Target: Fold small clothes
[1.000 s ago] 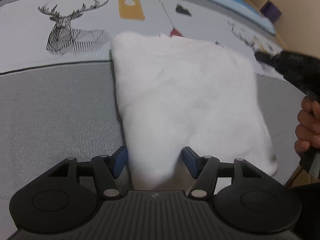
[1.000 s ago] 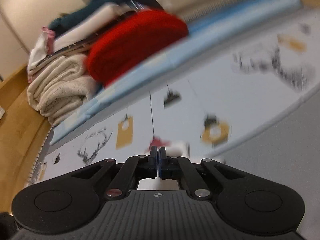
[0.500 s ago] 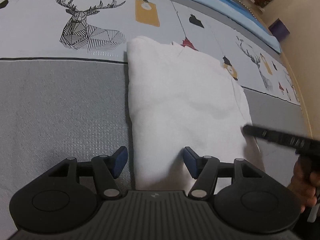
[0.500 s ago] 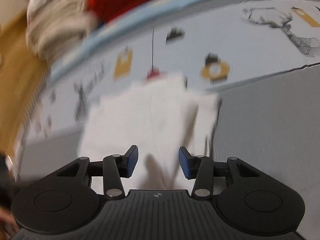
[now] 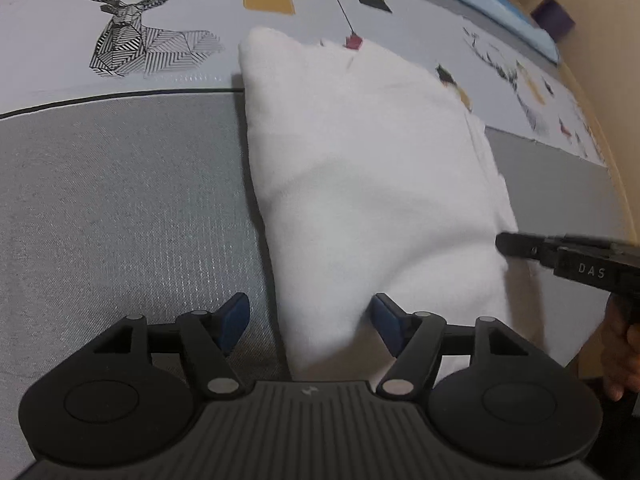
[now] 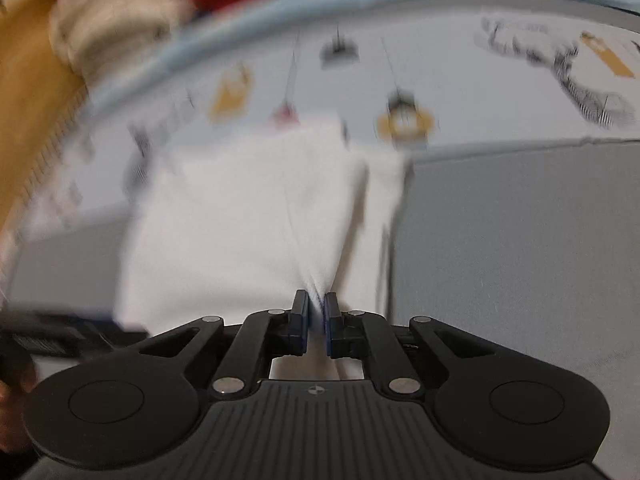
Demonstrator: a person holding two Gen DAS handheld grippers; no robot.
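Pinching white garment (image 6: 248, 216) edge, right gripper (image 6: 316, 316); left gripper (image 5: 310, 320) spread wide; right view blurred

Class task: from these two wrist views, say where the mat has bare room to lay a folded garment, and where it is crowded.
Free: the grey mat, between the white garment and the deer print. Crowded: the garment's near edge, where the left gripper and right gripper work.

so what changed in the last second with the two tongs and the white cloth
The right tongs were shut on nothing a second ago, swung down over the cloth and opened, and are now pinched shut on its near edge. The left tongs stayed open, straddling the cloth's near corner without gripping it. The cloth still lies folded on the mat.
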